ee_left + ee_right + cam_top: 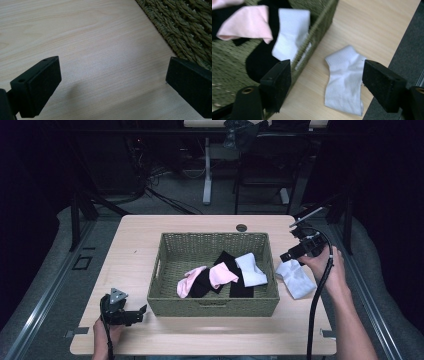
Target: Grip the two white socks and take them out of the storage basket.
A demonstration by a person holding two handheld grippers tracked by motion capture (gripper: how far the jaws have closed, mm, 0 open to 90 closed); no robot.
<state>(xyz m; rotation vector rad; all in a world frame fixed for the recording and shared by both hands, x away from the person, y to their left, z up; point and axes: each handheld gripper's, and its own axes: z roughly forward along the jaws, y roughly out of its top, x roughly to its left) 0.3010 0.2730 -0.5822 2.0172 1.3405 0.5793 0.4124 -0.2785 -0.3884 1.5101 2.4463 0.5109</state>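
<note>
A green woven basket stands mid-table holding pink socks, black socks and a white sock. Another white sock lies flat on the table just right of the basket. My right gripper hovers open above that loose sock, nothing between its jaws. My left gripper rests low near the table's front left, open and empty, pointing at the basket's front left corner.
The wooden table has a round cable hole behind the basket. Its right edge lies close to the loose sock, with grey floor beyond. Chairs and desk legs stand in the dark behind.
</note>
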